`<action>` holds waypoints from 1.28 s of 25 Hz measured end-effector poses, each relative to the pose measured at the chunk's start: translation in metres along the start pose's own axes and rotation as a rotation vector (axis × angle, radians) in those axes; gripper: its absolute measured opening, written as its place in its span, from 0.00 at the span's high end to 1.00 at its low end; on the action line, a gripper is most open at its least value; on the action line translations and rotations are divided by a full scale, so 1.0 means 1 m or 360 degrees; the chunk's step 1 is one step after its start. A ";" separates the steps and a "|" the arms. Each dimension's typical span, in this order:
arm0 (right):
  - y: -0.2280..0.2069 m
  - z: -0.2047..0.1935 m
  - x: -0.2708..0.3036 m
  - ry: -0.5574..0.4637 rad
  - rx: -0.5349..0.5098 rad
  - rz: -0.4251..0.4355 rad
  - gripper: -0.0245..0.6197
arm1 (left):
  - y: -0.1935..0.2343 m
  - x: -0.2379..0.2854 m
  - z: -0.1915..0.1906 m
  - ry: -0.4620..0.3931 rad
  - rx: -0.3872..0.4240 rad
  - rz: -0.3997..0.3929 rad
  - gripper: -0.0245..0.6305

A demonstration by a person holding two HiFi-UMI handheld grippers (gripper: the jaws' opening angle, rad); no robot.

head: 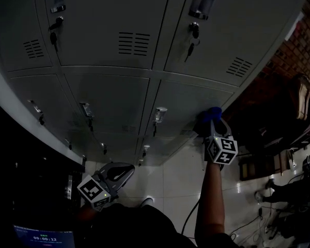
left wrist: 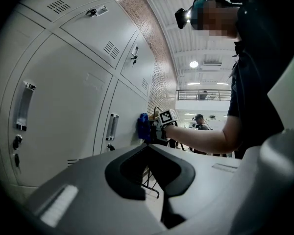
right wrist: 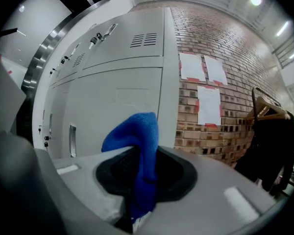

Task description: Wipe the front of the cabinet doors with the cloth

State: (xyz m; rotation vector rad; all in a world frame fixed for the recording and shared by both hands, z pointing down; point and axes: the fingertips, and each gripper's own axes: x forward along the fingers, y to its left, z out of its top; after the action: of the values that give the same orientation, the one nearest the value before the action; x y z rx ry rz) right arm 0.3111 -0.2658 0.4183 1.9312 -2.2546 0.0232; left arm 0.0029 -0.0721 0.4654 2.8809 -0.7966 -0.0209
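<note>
Locker room (industrial-looking), grey metal lockers (head: 113,94), brick wall (right wrist: 235,48), hung coat (right wrist: 274,151)

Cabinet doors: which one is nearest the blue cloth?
The rightmost door of the middle row: the cloth held by the right gripper is at its right edge; the others are further away.

Tally by kind
One blue terry cloth (right wrist: 136,141); one grey plastic left gripper (head: 125,170), one right gripper (head: 211,122); three white paper sheets (right wrist: 208,104).
</note>
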 end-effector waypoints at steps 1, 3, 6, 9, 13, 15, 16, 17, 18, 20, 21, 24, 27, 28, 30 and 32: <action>-0.005 -0.002 -0.001 0.0006 0.0004 -0.0016 0.85 | -0.001 0.001 0.001 0.0000 0.0000 -0.0001 0.96; -0.013 -0.004 -0.003 0.0015 0.0013 -0.0038 0.85 | -0.003 0.003 -0.001 0.0003 -0.0001 -0.0005 0.96; -0.017 -0.006 -0.005 0.0011 0.0010 -0.0050 0.85 | -0.006 0.005 -0.001 0.0007 -0.0003 -0.0011 0.96; -0.014 -0.004 -0.011 -0.0017 0.0014 -0.0065 0.85 | -0.008 0.004 -0.002 0.0011 -0.0007 -0.0013 0.96; 0.015 0.000 -0.022 -0.0081 0.0035 0.0005 0.85 | -0.006 -0.002 -0.003 0.0019 -0.0016 -0.0005 0.96; 0.040 -0.003 -0.024 -0.0093 0.0031 0.0072 0.85 | -0.004 -0.005 -0.005 0.0015 -0.0011 -0.0002 0.96; 0.054 -0.006 -0.023 -0.0091 0.0026 0.0109 0.85 | -0.004 -0.007 -0.004 0.0016 -0.0012 -0.0004 0.96; 0.068 -0.009 -0.021 -0.0086 0.0022 0.0146 0.85 | -0.004 -0.008 -0.003 0.0017 -0.0014 -0.0007 0.96; 0.084 -0.012 -0.019 -0.0079 0.0022 0.0189 0.85 | -0.003 -0.011 -0.003 0.0018 -0.0014 -0.0008 0.96; 0.117 -0.018 -0.012 -0.0059 0.0017 0.0288 0.85 | 0.000 -0.016 -0.004 0.0015 -0.0007 0.0003 0.96; 0.132 -0.021 -0.009 -0.0047 0.0007 0.0334 0.85 | 0.001 -0.018 -0.004 0.0013 -0.0006 0.0010 0.96; 0.173 -0.029 0.001 -0.0014 -0.0021 0.0443 0.85 | 0.004 -0.027 0.000 0.0010 -0.0011 0.0027 0.96; 0.202 -0.033 0.012 0.0004 -0.0030 0.0518 0.85 | 0.012 -0.039 -0.001 0.0011 -0.0006 0.0069 0.96; 0.210 -0.034 0.015 0.0010 -0.0032 0.0535 0.85 | 0.015 -0.043 -0.002 0.0012 -0.0007 0.0084 0.96; 0.221 -0.038 0.023 0.0028 -0.0035 0.0560 0.85 | 0.019 -0.052 -0.003 0.0015 -0.0011 0.0109 0.96; 0.227 -0.043 0.030 0.0050 -0.0036 0.0563 0.85 | 0.023 -0.058 -0.003 0.0014 -0.0013 0.0127 0.96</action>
State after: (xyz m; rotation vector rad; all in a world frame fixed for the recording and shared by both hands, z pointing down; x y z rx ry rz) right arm 0.0895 -0.2532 0.4877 1.4862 -2.5308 0.0718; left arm -0.0581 -0.0615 0.4707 2.8372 -0.9071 -0.0021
